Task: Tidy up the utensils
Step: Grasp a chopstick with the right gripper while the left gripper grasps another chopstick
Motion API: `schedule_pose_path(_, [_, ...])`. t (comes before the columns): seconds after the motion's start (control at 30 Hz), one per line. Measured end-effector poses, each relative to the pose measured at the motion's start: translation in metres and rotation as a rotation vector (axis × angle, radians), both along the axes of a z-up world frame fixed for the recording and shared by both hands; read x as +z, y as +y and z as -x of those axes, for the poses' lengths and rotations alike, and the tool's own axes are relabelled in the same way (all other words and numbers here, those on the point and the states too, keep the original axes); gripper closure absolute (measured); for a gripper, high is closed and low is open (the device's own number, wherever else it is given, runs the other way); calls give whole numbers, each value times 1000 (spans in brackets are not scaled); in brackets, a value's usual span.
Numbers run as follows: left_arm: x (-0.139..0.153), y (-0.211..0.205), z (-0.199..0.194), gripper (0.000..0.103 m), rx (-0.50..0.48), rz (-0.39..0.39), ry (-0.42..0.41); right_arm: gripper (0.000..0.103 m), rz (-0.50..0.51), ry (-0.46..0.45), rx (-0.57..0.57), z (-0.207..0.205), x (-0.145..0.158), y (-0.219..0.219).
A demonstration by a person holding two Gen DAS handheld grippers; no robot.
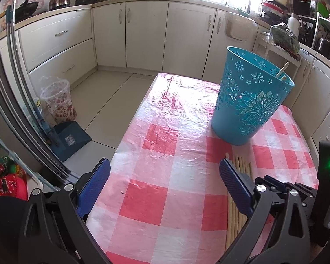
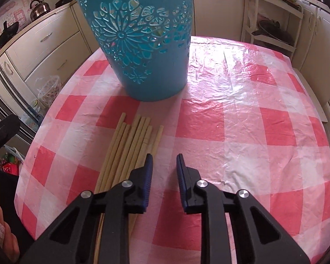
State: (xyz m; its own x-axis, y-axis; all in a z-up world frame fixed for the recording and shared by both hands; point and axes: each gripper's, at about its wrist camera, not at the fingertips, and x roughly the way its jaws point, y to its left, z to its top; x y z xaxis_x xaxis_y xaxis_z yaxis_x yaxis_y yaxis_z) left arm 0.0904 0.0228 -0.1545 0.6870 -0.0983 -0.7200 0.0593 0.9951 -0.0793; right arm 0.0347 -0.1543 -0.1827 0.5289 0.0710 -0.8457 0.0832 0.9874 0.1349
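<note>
A teal perforated bucket [image 1: 250, 96] stands on the pink checked tablecloth [image 1: 165, 149]; two pale chopsticks [image 1: 282, 71] lean inside it. The bucket also shows in the right wrist view [image 2: 143, 39]. Several bamboo chopsticks [image 2: 129, 147] lie side by side on the cloth in front of the bucket; they also show in the left wrist view [image 1: 242, 167]. My left gripper [image 1: 165, 171] is wide open and empty, low over the cloth, just left of the chopsticks. My right gripper [image 2: 164, 160] is open and empty, its left finger over the chopsticks' right edge.
The table's left edge [image 1: 125, 136] drops to a tiled floor with a patterned bin [image 1: 59, 103] and a blue dustpan [image 1: 70, 138]. Cream kitchen cabinets [image 1: 147, 33] run behind. A white rack [image 2: 275, 22] stands beyond the table's far right.
</note>
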Motion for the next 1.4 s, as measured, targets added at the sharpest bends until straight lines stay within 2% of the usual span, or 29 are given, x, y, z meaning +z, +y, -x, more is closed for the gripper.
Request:
schedule_pose_path(0.07, [-5, -4, -1, 8, -12, -11, 14, 92, -1, 13, 15, -2, 0, -5])
schedule_pose_path(0.17, [-9, -12, -2, 8, -26, -32, 21, 92, -99, 8, -1, -3, 6, -14])
schedule_pose_path(0.27, [-12, -20, -4, 8, -37, -46, 33, 91, -136, 2, 20, -4, 6, -8])
schedule_pose_path(0.47, [-20, -28, -4, 8, -61, -75, 46, 95, -31, 23, 65, -6, 1, 2])
schedule_pose_path(0.6, [-22, -41, -11, 8, -105, -66, 67, 96, 60, 50, 171, -6, 5, 3])
schedule_pose_path(0.7, [-23, -62, -18, 8, -143, -133, 57, 98, 94, 73, 216, -8, 6, -11])
schedule_pose_path(0.87, [-41, -85, -31, 8, -175, -198, 110, 97, -32, 85, 165, -3, 0, -35])
schedule_pose_path(1.0, [-53, -95, -34, 10, -178, -248, 131, 97, -65, 83, 175, -2, 0, -31])
schedule_pose_path(1.1, [-60, -95, -37, 11, -163, -258, 157, 97, -67, 79, 180, -1, 0, -29])
schedule_pose_path(1.23, [-60, -98, -38, 11, -161, -263, 151, 97, -84, 80, 177, -1, -1, -28])
schedule_pose_path(1.4, [-63, -106, -40, 17, -173, -278, 154, 97, -92, 77, 169, -1, -1, -31])
